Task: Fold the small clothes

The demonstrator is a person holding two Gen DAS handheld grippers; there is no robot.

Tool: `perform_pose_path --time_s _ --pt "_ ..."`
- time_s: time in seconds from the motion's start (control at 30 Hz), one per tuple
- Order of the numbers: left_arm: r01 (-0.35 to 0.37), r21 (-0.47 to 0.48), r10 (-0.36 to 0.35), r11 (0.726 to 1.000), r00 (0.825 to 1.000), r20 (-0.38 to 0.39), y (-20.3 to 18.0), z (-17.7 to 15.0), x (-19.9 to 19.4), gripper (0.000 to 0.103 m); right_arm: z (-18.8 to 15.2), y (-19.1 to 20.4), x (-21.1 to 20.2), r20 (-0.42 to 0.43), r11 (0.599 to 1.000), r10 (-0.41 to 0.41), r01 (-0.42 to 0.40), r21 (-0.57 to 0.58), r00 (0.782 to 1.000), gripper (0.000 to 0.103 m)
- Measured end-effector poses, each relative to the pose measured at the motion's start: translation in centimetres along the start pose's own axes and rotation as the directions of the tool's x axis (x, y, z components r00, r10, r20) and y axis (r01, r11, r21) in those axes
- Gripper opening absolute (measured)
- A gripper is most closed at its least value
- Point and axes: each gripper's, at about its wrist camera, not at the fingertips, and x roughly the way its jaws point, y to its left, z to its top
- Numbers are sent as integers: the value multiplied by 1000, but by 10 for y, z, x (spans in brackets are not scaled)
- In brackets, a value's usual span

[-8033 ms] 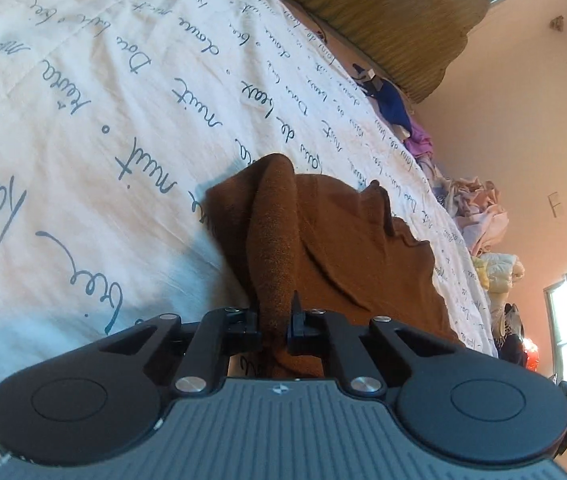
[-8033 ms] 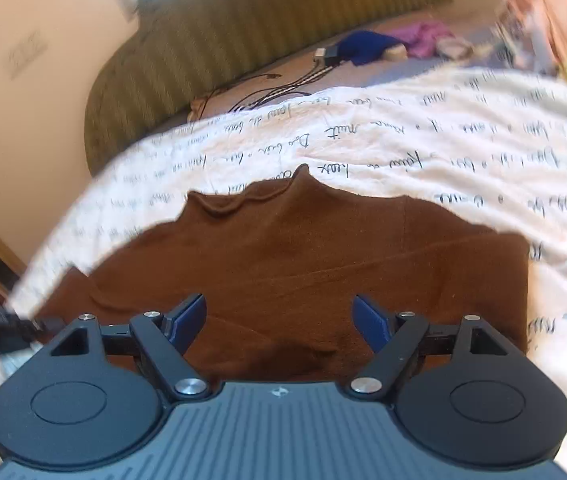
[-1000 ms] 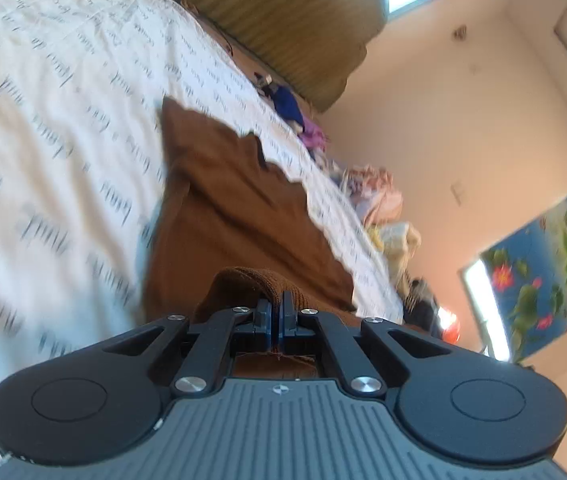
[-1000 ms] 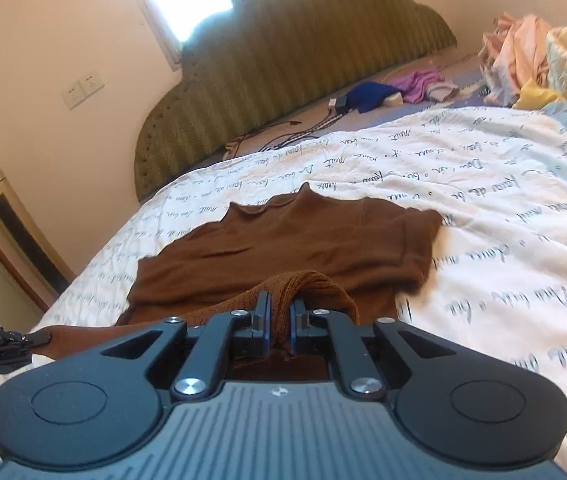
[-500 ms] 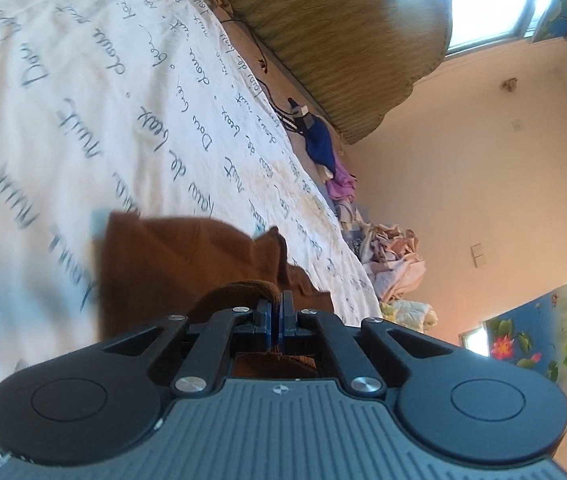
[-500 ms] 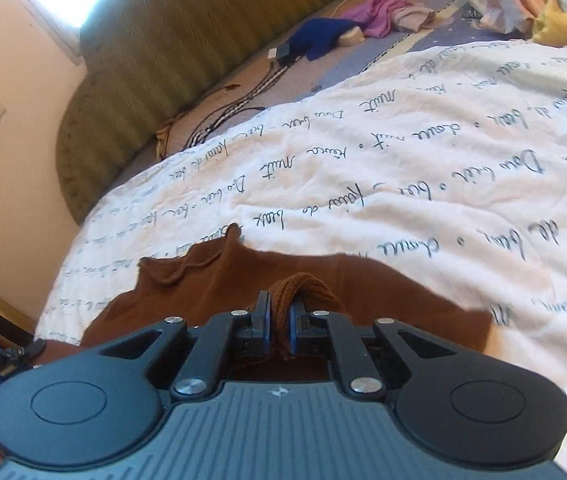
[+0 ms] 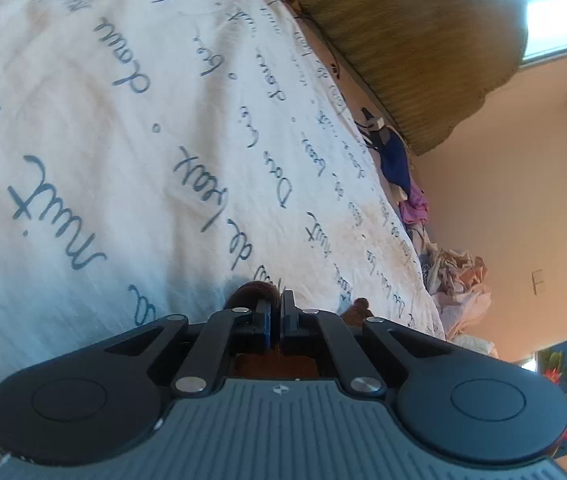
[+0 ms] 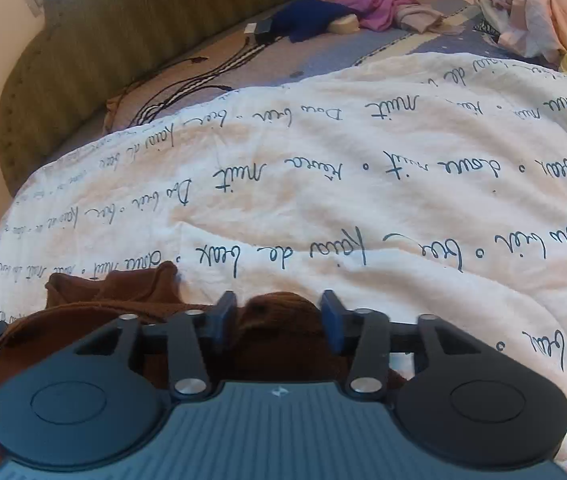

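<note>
Since half a second ago the right gripper (image 8: 279, 308) has let go: its jaws, then pinched on a fold of the brown knit top (image 8: 123, 292), now stand spread with a hump of the cloth lying loose between them, while the left gripper (image 7: 276, 312) stays clenched on its own bunch of the same garment and both views have dropped closer to the bed. The top lies on the white quilt (image 8: 363, 208) printed with blue script, right under the two grippers, its neck edge showing to the left in the right wrist view. It looks light, soft and limp, a ribbed knit that will sag and bunch rather than keep a crease, so I judge it is best taken at a hem or a doubled edge, pinching both layers together. The quilt itself is puffy and could get caught in a low pinch. Farther off, well apart from the work, lie dark cables (image 8: 187, 92), a blue garment (image 8: 307, 20), a purple one (image 8: 379, 4) and a heap of pale clothes (image 8: 535, 4) before the green headboard (image 8: 131, 20); nothing crowds the top.
</note>
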Motion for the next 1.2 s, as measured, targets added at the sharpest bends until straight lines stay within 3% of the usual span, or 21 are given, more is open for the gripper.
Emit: perform_pose_path --time_s 0.07,0.1,0.13,0.17,0.23,0.27,0.3,0.37,0.43,0.53,0.57,0.63,0.7,0.73,0.8,0.9,0.97,1.03,1.1,1.17,1.2 --pt "-25 23 24 999 999 39 -1 0 -8 6 -1 1 -16 35 1000 -2 3 -20 999 61" --pt "-56 54 52 997 996 71 -6 -1 -16 12 -1 2 -26 49 999 -17 19 -39 999 62" --pt "-91 101 81 991 991 106 -14 -2 -26 22 -2 3 -35 71 998 -31 35 -55 997 74" --pt "-124 154 102 980 984 144 -23 -5 -38 28 -4 4 -44 105 997 -43 50 -64 994 92" --pt "-143 239 97 960 976 194 -40 -16 -62 63 -14 5 -68 232 995 -47 66 -73 971 103" --pt "-120 283 65 952 978 197 -48 -24 -72 68 -20 6 -80 298 993 -53 81 -84 953 103" --pt "-102 321 40 942 980 193 -55 -33 -80 70 -25 7 -90 328 990 -66 102 -94 942 103" --pt "-72 385 12 920 988 156 -69 -56 -88 70 -33 11 -96 274 985 -60 102 -140 960 103" --pt "-55 433 17 900 996 92 -80 -79 -78 73 -40 17 -91 190 974 18 26 -225 982 103" --pt "-29 481 35 876 999 -2 -81 -114 -61 74 -53 33 -78 139 971 79 -44 -236 987 103" --pt "-43 508 53 860 999 -6 -79 -124 -57 74 -56 40 -71 118 968 87 -56 -244 989 103" --pt "-138 538 152 831 988 19 -70 -137 -43 73 -67 54 -52 91 949 60 -28 -315 994 103" --pt "-154 528 168 835 985 22 -52 -138 -35 72 -79 59 -21 -33 917 -53 36 -398 998 103" --pt "-148 539 153 830 988 36 -48 -138 -39 71 -85 56 -16 -42 911 -77 53 -410 996 103" --pt "-193 574 191 796 979 64 -49 -138 -49 70 -91 46 -30 -11 924 -38 31 -382 999 103" --pt "-164 545 155 822 986 63 -53 -139 -82 77 -86 40 -58 -34 939 -51 36 -341 998 103" --pt "-110 560 96 821 994 53 -58 -145 -102 80 -95 34 -83 -10 953 -19 15 -303 1000 103" --pt "-71 552 76 831 997 14 -59 -156 -111 80 -109 34 -94 -49 957 33 -46 -286 998 103" --pt "-77 556 108 828 994 -24 -52 -169 -104 80 -132 36 -97 -37 950 42 -51 -309 998 103" --pt "-151 574 192 805 981 -12 -40 -181 -94 76 -158 37 -81 -84 917 -73 34 -397 994 103" --pt "-150 582 193 799 981 -12 -30 -184 -92 77 -170 37 -82 -45 895 -75 47 -444 996 103"
